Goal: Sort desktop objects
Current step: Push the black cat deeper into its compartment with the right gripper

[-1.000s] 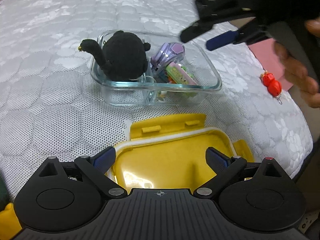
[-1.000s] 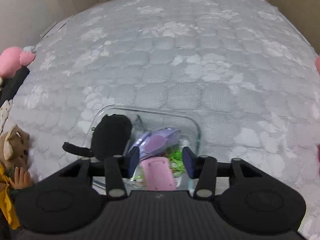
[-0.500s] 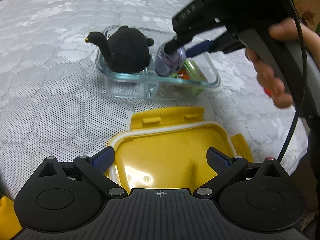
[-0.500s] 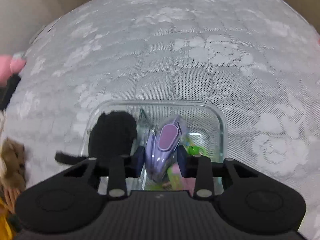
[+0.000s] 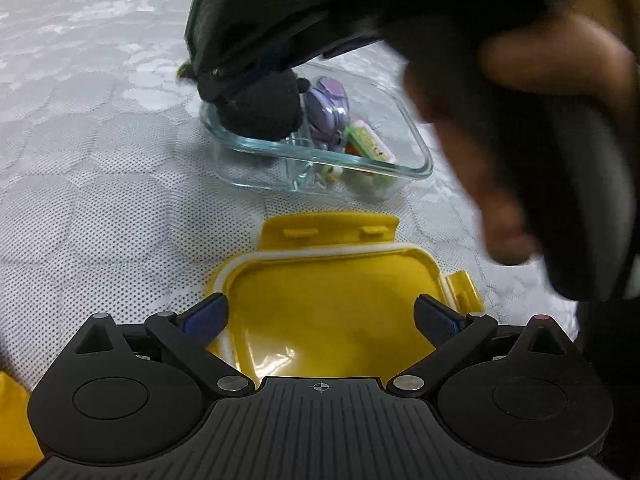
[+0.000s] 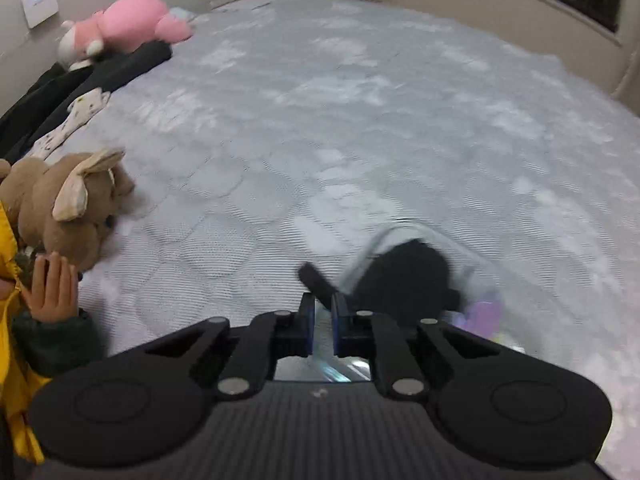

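A clear glass container point(image 5: 416, 160) with rounded corners sits on the grey-white quilted mattress point(image 5: 100, 152), divided into compartments. Its left compartment holds a black knitted plush toy point(image 5: 260, 108), round-bodied with a thin tail-like limb poking over the rim. The right side holds a lilac and purple shell-shaped toy point(image 5: 330, 104), standing on edge, and a flat green and pink piece point(image 5: 370, 144) among smaller bits too jumbled to name. In front of the container, apart from it, lies a yellow snap-lock lid point(image 5: 332, 280) with a white seal, underside up.

The left gripper point(image 5: 320, 316) hangs over the lid with its jaws spread wide, nothing between them. The right gripper point(image 6: 320, 320) is at the container's left end, its blue pads drawn nearly together; the blur hides whether they pinch the plush's limb.
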`<action>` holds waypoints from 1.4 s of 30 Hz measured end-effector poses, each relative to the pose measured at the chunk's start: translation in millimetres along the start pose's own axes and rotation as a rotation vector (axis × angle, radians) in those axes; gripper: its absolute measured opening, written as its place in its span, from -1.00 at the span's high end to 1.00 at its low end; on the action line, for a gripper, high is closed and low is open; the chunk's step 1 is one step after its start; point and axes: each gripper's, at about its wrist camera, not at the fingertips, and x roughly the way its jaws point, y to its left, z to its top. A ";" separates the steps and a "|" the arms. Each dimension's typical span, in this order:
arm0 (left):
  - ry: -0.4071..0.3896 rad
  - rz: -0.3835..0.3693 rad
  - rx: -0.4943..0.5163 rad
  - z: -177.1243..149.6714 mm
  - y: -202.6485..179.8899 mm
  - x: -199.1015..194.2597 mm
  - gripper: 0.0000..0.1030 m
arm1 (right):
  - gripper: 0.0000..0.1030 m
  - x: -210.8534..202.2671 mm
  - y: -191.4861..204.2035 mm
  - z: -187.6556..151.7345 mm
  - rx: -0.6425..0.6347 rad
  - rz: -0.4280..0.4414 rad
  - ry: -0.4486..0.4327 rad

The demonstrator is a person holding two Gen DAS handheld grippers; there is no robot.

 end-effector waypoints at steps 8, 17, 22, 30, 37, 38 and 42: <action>-0.024 -0.001 -0.033 0.4 4.4 -6.3 -0.97 | 0.99 3.8 -32.0 2.0 0.124 -0.094 0.018; -0.013 -0.011 -0.040 -1.1 4.2 -6.4 -0.97 | 0.94 13.2 -90.4 -0.8 0.383 0.089 0.072; -0.008 -0.034 -0.035 -2.4 3.7 -4.6 -0.97 | 0.29 -7.7 -112.1 -16.7 0.601 0.361 0.045; 0.000 -0.044 -0.023 -4.2 1.5 -4.2 -0.98 | 0.33 -13.8 -38.3 5.9 0.073 0.102 -0.014; -0.002 -0.048 -0.027 -5.2 1.8 -5.4 -0.99 | 0.87 7.1 -9.3 16.8 -0.021 0.039 0.030; -0.001 -0.048 -0.028 -5.4 1.9 -5.4 -1.00 | 0.87 9.0 -11.0 17.4 -0.006 0.031 0.031; -0.002 -0.050 -0.027 -5.9 1.4 -4.3 -1.00 | 0.87 7.0 -34.9 13.5 0.113 0.063 0.046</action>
